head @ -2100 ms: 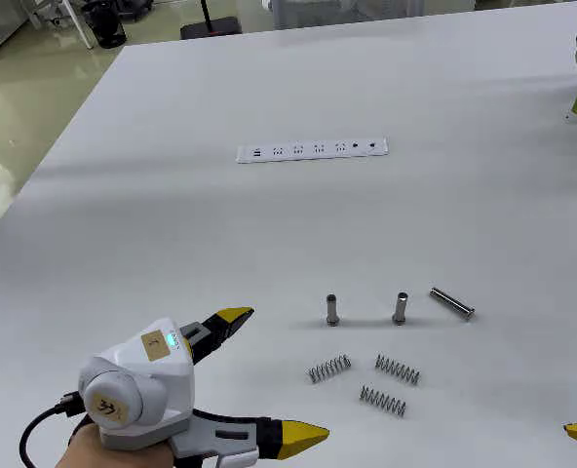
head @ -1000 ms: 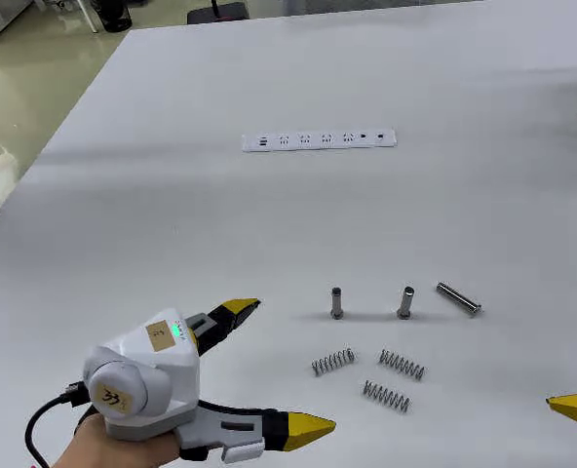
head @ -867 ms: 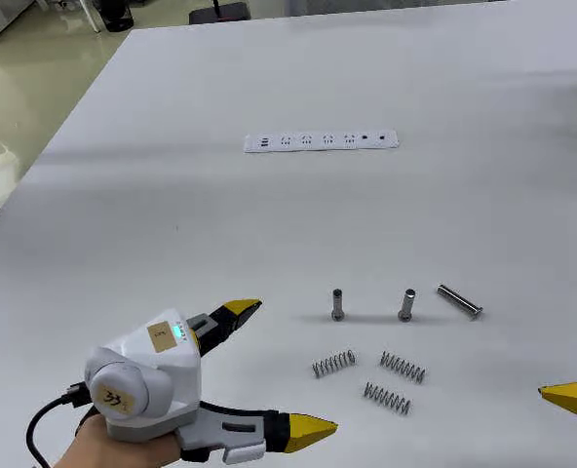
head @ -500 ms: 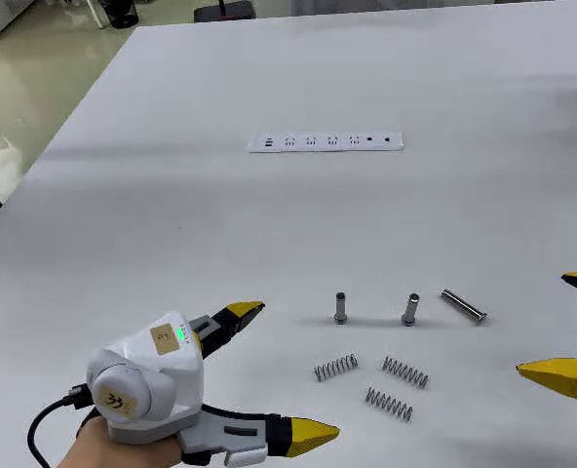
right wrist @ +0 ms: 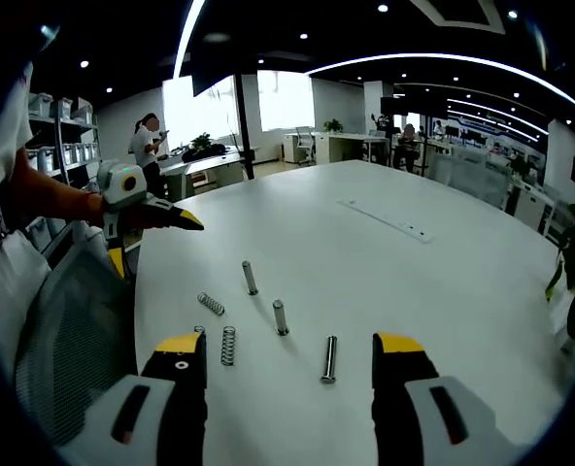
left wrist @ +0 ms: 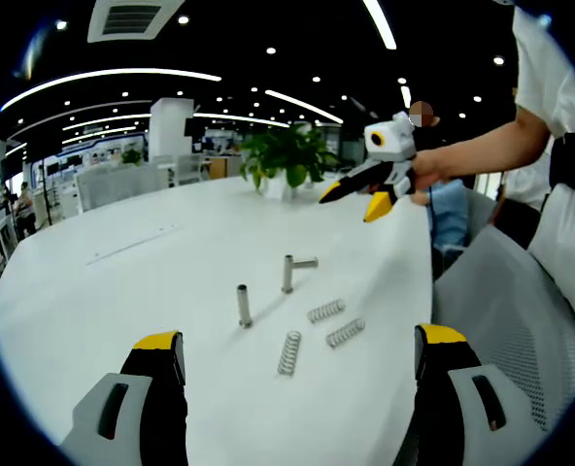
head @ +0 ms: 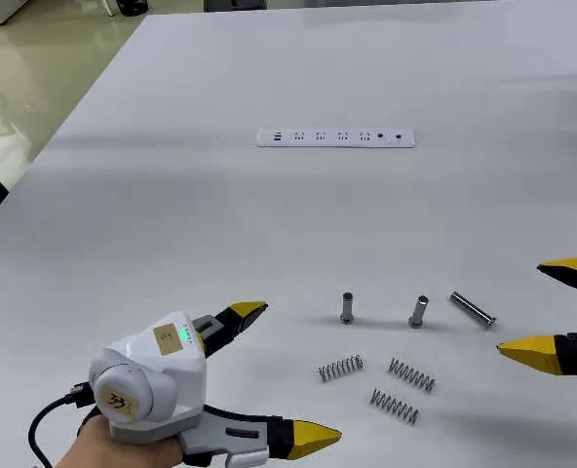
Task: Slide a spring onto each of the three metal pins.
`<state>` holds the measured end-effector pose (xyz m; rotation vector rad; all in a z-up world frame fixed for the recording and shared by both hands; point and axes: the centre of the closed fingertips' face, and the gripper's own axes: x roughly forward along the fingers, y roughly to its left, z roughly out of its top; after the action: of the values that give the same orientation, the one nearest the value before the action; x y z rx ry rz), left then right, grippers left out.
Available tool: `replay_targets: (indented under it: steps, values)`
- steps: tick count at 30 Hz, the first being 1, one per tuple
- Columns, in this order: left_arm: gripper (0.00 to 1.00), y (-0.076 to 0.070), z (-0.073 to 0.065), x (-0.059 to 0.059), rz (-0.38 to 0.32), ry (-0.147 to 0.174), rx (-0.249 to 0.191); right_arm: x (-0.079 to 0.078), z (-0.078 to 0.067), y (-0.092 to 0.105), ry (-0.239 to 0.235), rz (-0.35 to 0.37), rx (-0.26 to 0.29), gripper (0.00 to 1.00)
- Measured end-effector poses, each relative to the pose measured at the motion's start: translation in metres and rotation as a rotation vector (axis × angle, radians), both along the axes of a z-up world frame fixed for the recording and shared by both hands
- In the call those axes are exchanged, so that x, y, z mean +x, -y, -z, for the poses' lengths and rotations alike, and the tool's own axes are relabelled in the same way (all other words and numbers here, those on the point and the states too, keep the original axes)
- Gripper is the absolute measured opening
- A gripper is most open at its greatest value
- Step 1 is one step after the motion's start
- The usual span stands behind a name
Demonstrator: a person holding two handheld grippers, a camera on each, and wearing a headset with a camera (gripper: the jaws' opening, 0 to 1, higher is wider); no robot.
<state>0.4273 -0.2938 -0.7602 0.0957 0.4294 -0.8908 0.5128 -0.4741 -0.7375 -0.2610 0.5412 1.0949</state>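
Both tools are released and carry nothing. The left tool (head: 281, 373) is in the lower left of the head view, and the right tool (head: 520, 307) is at the right edge, with its jaws wide apart.

The three springs lie flat on the white surface (head: 172, 214) in the lower middle, between the two tools: the left spring (head: 340, 368), the middle spring (head: 411, 374) and the lowest spring (head: 394, 406). Just above them in the frame are the first upright pin (head: 347, 307), the second upright pin (head: 418, 311) and the lying pin (head: 473, 308). No pin has a spring on it yet.

The lying pin runs from upper left to lower right, and its lower end points toward the right tool, which is clearly the nearer one. I judge the left spring is nearer to the left tool; its long axis rises a little to the right.

The frame edge cuts off the body of the right tool. The springs are too small for me to read their ends.
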Motion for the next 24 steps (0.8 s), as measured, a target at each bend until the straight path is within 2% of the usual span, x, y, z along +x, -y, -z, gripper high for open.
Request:
replay_targets:
  steps: [5, 13, 24]
  values:
    - [1.0, 0.0, 0.001, 0.0, 0.0, -0.001, -0.004, 0.007, 0.008, -0.006, -0.033, -0.005, -0.036, 0.68]
    - [1.0, 0.0, 0.001, 0.002, -0.006, -0.002, -0.012, 0.021, 0.017, -0.013, -0.044, -0.014, -0.093, 0.6]
    - [1.0, -0.003, 0.004, 0.002, -0.011, -0.009, -0.011, 0.037, 0.036, -0.021, -0.089, -0.022, -0.176, 0.48]
